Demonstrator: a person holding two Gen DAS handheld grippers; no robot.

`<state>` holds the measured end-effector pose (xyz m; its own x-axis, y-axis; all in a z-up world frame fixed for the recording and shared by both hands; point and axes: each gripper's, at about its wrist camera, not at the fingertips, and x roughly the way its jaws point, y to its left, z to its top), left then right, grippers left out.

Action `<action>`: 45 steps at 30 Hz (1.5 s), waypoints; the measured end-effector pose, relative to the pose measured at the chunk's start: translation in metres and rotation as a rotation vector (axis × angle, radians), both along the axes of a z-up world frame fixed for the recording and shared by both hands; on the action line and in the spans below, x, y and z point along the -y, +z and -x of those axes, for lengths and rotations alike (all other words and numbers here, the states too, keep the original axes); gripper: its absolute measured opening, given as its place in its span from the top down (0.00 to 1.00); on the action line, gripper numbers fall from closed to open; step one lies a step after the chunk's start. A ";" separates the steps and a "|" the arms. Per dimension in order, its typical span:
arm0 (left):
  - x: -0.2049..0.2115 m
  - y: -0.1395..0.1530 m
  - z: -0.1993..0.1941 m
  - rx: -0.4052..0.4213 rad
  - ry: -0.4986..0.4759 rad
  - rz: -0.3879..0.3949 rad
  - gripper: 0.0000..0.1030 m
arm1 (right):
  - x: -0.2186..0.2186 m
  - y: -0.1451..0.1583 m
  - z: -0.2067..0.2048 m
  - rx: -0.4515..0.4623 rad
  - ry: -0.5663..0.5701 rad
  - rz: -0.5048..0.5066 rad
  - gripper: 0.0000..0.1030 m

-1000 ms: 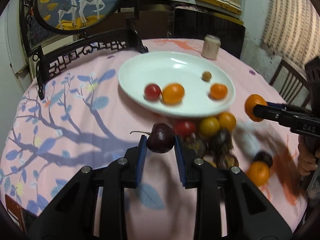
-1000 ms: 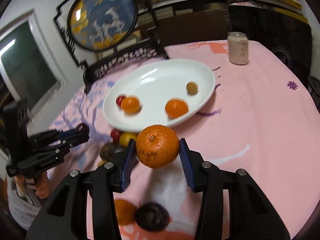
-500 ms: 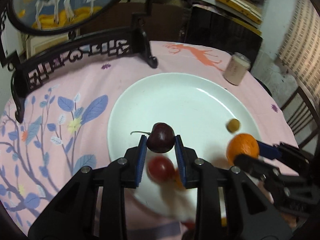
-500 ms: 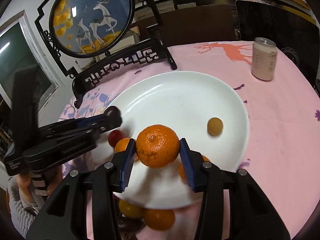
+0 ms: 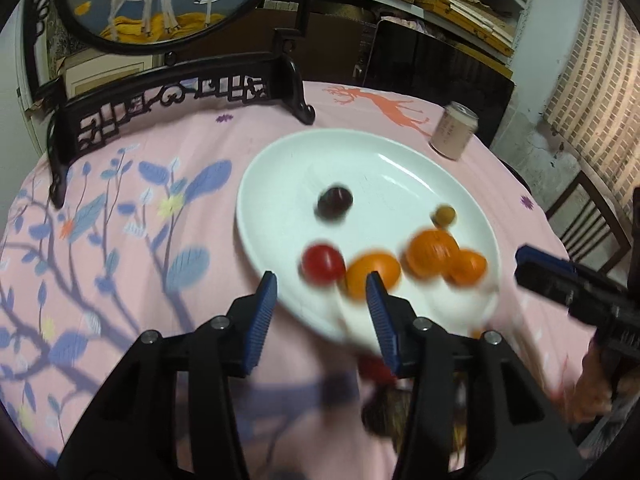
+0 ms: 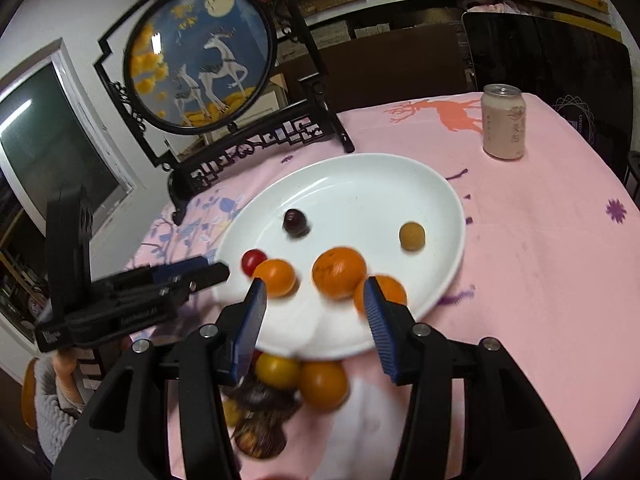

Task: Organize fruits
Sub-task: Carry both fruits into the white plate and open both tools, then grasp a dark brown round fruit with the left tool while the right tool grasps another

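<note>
A white plate [image 5: 360, 160] [image 6: 360, 184] sits on the pink tablecloth. On it lie a dark cherry [image 5: 335, 202] [image 6: 295, 222], a red tomato [image 5: 323, 264] [image 6: 253, 261], an orange tomato [image 5: 372, 274] [image 6: 275, 278], a mandarin [image 5: 432, 254] [image 6: 339, 272], a second orange fruit [image 5: 466, 266] [image 6: 390, 288] and a small tan fruit [image 5: 444, 216] [image 6: 412, 236]. My left gripper [image 5: 320, 284] [image 6: 192, 276] hovers at the plate's near rim, its jaws opening with nothing between the pads. My right gripper [image 6: 314, 292] [image 5: 560, 280] is opening too, and the mandarin lies free just beyond its tips.
Loose fruit lies on the cloth in front of the plate: a yellow one [image 6: 278, 370], an orange one [image 6: 323, 384] and several dark ones [image 6: 260, 400]. A drink can [image 5: 454, 136] [image 6: 503, 126] stands behind the plate to the right, and a round deer screen [image 5: 160, 0] [image 6: 200, 60] on a black stand behind it to the left.
Both grippers have opened. The cherry has left the left gripper and the mandarin the right one; both now lie on the plate. The grippers have drawn back to the near rim.
</note>
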<state>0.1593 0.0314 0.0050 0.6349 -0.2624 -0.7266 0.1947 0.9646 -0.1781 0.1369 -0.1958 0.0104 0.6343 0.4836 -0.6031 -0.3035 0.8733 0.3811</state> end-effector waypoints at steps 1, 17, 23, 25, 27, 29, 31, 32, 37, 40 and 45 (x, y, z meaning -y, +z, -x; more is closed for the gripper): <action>-0.001 -0.001 0.009 -0.001 -0.006 0.002 0.50 | 0.004 0.000 0.008 0.000 -0.001 -0.009 0.51; 0.035 -0.029 0.059 -0.041 -0.150 -0.109 0.45 | 0.007 -0.030 0.033 -0.231 0.165 -0.211 0.50; 0.045 -0.035 0.061 -0.047 -0.195 -0.134 0.45 | 0.005 -0.030 0.035 -0.236 0.169 -0.208 0.50; 0.048 -0.040 0.061 -0.054 -0.209 -0.147 0.45 | 0.006 -0.030 0.035 -0.238 0.166 -0.213 0.50; 0.050 -0.042 0.060 -0.054 -0.221 -0.141 0.44 | 0.006 -0.031 0.033 -0.243 0.165 -0.215 0.50; 0.051 -0.043 0.059 -0.052 -0.222 -0.135 0.44 | 0.005 -0.032 0.033 -0.246 0.167 -0.212 0.50; 0.053 -0.043 0.059 -0.045 -0.226 -0.126 0.54 | 0.004 -0.032 0.034 -0.248 0.171 -0.210 0.50; 0.053 -0.042 0.060 -0.038 -0.218 -0.133 0.57 | 0.004 -0.033 0.034 -0.250 0.173 -0.209 0.50; 0.035 -0.034 0.066 -0.030 -0.147 -0.113 0.60 | 0.000 -0.036 0.034 -0.265 0.185 -0.211 0.50; 0.021 -0.032 0.075 -0.031 -0.098 -0.107 0.60 | -0.007 -0.041 0.034 -0.277 0.193 -0.181 0.50; 0.014 -0.034 0.075 -0.041 -0.083 -0.098 0.60 | -0.006 -0.035 0.038 -0.225 0.163 -0.107 0.51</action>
